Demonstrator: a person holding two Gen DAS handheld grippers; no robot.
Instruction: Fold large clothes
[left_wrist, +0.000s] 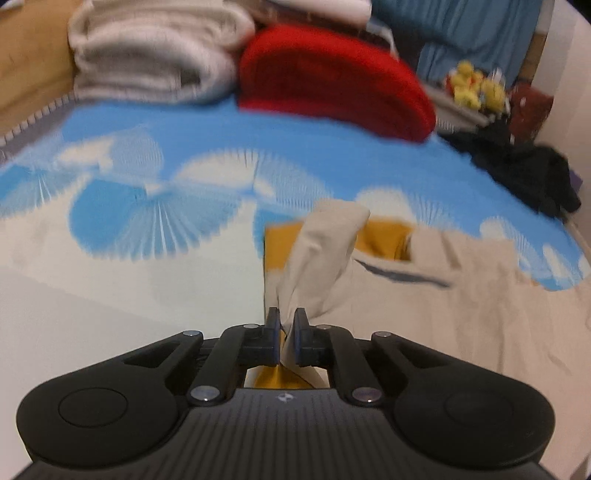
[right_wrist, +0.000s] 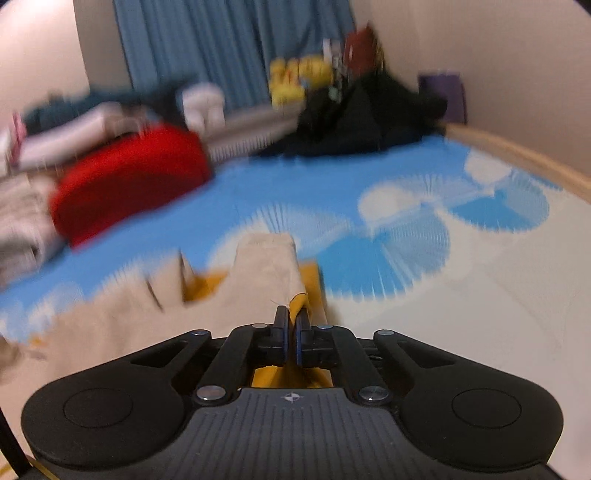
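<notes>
Garment: beige jacket (left_wrist: 461, 295) with mustard lining, spread on bed (left_wrist: 110, 277).
Left tool (left_wrist: 287, 325): clamped on its edge.
Right tool (right_wrist: 291, 325): clamped likewise, probably for folding over.

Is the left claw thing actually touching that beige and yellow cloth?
Touching. The left wrist view shows the left gripper with its jaws closed on a bunched fold of the beige, mustard-lined garment.

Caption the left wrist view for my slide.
Left gripper shut on a beige garment with mustard lining, lifted over a blue-and-white bedsheet.
</notes>
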